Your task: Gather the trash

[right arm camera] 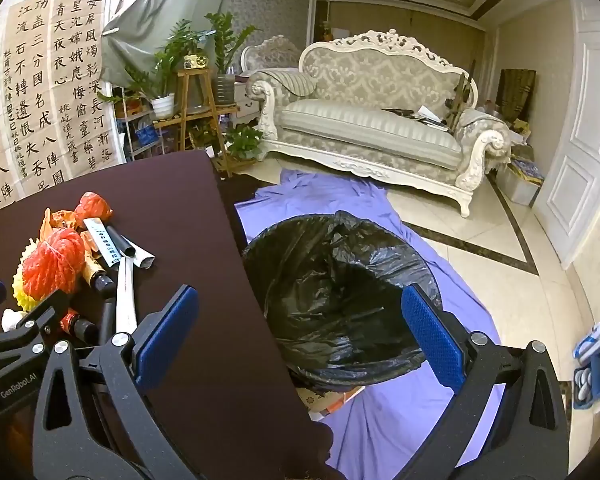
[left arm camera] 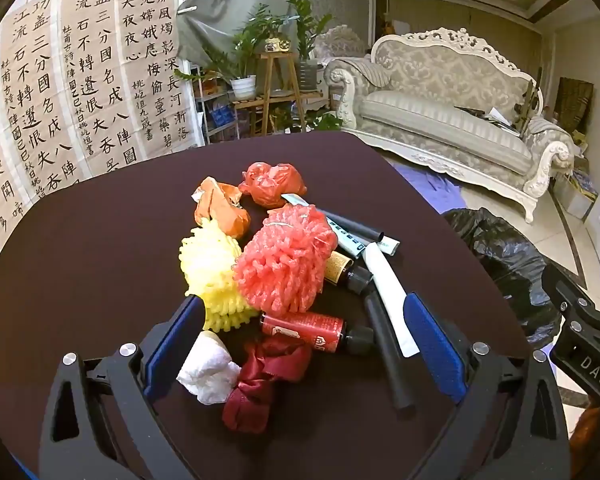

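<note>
A heap of trash lies on the dark round table (left arm camera: 80, 260): a pink foam net (left arm camera: 284, 264), a yellow foam net (left arm camera: 212, 276), two orange plastic bags (left arm camera: 272, 184), a red bottle (left arm camera: 304, 330), a white paper wad (left arm camera: 208, 372), a dark red ribbon (left arm camera: 260, 380), black tubes (left arm camera: 384, 344) and a white strip (left arm camera: 388, 288). My left gripper (left arm camera: 306, 308) hangs open over the near side of the heap, touching nothing. My right gripper (right arm camera: 300, 300) is open above the table's right edge, over the black-lined bin (right arm camera: 340, 292).
The bin stands on a purple sheet (right arm camera: 380, 432) spread on the tiled floor right of the table. Beyond are a white sofa (right arm camera: 372, 120), a wooden plant stand (right arm camera: 196, 108) and calligraphy sheets (left arm camera: 80, 92) on the left wall. A blue box (right arm camera: 596, 368) sits at far right.
</note>
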`<control>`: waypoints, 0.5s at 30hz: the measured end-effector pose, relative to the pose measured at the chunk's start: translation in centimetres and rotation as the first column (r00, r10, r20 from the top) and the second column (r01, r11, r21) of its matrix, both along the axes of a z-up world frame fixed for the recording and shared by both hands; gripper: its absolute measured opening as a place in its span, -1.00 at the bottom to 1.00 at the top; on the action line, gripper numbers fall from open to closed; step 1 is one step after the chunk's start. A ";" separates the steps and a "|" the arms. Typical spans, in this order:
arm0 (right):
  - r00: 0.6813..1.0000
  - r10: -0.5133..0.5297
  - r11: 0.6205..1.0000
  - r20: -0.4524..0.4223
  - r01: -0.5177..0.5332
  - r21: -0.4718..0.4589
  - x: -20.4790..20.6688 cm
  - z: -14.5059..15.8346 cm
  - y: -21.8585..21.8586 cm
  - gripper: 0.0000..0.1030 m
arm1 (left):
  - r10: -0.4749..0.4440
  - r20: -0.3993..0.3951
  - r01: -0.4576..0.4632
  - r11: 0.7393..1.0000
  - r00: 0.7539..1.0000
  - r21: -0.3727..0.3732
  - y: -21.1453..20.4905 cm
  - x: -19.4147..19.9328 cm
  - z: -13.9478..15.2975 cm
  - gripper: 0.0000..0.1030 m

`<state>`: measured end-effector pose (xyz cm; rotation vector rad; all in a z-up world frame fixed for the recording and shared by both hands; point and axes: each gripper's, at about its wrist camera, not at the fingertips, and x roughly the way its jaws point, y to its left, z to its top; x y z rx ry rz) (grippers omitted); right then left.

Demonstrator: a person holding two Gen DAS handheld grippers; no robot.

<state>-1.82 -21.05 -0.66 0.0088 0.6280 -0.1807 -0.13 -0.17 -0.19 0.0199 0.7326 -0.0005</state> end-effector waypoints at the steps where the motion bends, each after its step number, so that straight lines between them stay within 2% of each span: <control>1: 1.000 0.000 1.000 0.001 0.000 0.000 0.0 0.0 0.0 0.92 | 0.000 0.000 0.000 1.000 1.000 -0.001 0.0 0.0 0.0 0.88; 15: 1.000 -0.003 1.000 -0.001 0.003 0.001 0.0 0.0 -0.1 0.92 | -0.002 -0.009 0.002 1.000 1.000 -0.004 0.1 0.0 -0.3 0.88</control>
